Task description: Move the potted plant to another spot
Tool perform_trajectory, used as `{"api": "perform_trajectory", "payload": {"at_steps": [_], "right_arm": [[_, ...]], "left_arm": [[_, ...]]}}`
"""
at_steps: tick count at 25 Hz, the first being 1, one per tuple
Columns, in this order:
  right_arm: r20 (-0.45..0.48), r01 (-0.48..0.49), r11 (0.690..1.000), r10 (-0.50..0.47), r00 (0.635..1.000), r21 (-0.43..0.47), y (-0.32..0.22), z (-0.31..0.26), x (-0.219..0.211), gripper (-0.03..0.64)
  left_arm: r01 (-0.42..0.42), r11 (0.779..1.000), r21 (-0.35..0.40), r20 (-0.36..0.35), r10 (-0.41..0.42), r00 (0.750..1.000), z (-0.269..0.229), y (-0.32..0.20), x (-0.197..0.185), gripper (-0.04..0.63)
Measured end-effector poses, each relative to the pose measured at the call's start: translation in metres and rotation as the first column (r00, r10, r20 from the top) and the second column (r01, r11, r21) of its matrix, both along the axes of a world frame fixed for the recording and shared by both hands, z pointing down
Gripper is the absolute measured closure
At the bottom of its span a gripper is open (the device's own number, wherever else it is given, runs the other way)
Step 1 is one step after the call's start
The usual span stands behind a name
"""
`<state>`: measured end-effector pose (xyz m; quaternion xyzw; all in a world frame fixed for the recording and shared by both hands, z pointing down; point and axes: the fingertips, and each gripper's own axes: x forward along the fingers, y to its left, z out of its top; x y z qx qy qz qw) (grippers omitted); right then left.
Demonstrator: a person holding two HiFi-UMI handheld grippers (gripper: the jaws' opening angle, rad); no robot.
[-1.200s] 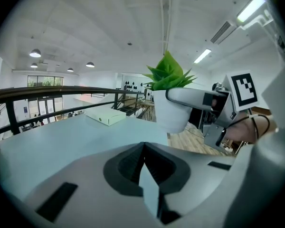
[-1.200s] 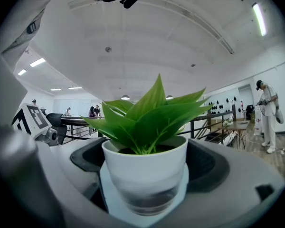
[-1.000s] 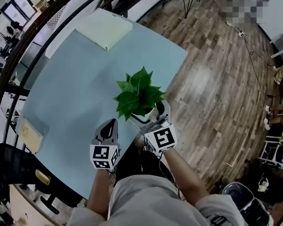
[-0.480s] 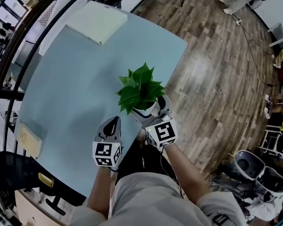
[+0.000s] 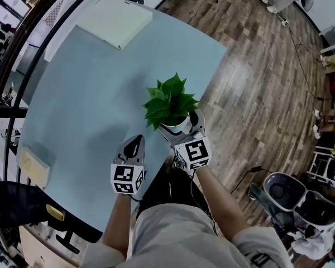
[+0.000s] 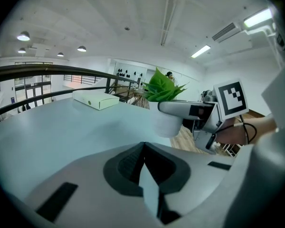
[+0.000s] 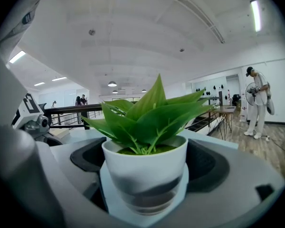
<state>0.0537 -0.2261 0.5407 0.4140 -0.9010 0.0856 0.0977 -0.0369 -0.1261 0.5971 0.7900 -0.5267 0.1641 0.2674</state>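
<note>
Two jaws of the right gripper (image 5: 181, 130) clamp the white pot of the potted plant (image 7: 145, 151), one on each side, and the plant stands upright with its green leaves spread above them. The left gripper (image 5: 134, 144) has its jaws pressed together with nothing between them, and it sits just left of the plant. The plant is at the near right edge of the pale blue surface (image 5: 89, 94). A flat pale box (image 5: 116, 21) lies at the far corner, and wooden floor (image 5: 257, 94) runs along the right.

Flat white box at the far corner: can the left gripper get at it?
Probably, with a stretch: only bare table lies between the left gripper and the box, though its jaws are shut.
</note>
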Motion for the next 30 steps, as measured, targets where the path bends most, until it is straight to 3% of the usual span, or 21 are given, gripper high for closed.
{"api": "perform_trajectory", "payload": {"at_steps": [30], "right_arm": [[-0.043,-0.043,0.993,0.039,0.998,-0.109,-0.014,0.069,-0.015,0.097]], "left_arm": [[-0.052,0.998,-0.043,0.007,0.053,0.999,0.023,-0.011,-0.008,0.584]]}}
